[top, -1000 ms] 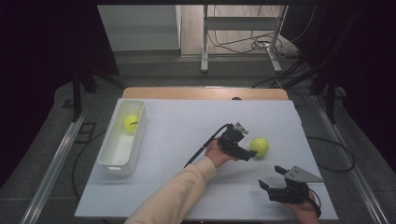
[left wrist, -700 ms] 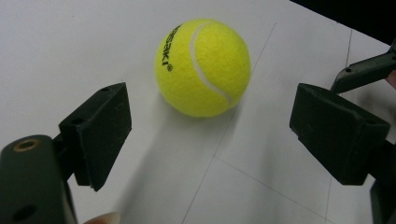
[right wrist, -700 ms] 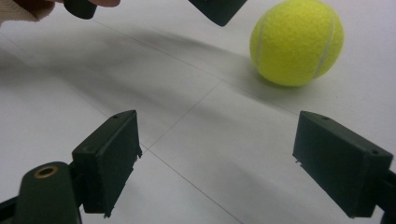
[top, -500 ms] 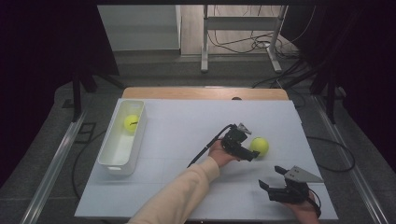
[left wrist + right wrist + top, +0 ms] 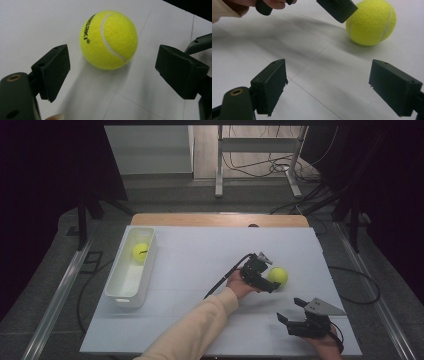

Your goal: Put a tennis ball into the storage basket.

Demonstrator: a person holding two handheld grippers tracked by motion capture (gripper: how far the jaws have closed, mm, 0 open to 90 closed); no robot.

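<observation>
A yellow tennis ball (image 5: 277, 276) lies on the white table, right of centre. My left gripper (image 5: 268, 279) hangs open right beside it; in the left gripper view the ball (image 5: 109, 40) rests just beyond the two black pads, not between them. My right gripper (image 5: 292, 311) sits open near the front right edge, nothing in its jaws. Its own view has the same ball (image 5: 371, 22) ahead at the upper right, with the left gripper's jaw above it. A second tennis ball (image 5: 140, 251) rests in the far end of the white bin (image 5: 123, 291).
The white bin stands lengthwise along the table's left side. A cable (image 5: 227, 274) trails from the left gripper across the middle of the table. A sleeved forearm (image 5: 195, 330) comes in from the bottom centre. A wooden strip (image 5: 220, 220) borders the far edge.
The left gripper has crept slightly rightward, closer to the ball. The right gripper and both balls have stayed put.
</observation>
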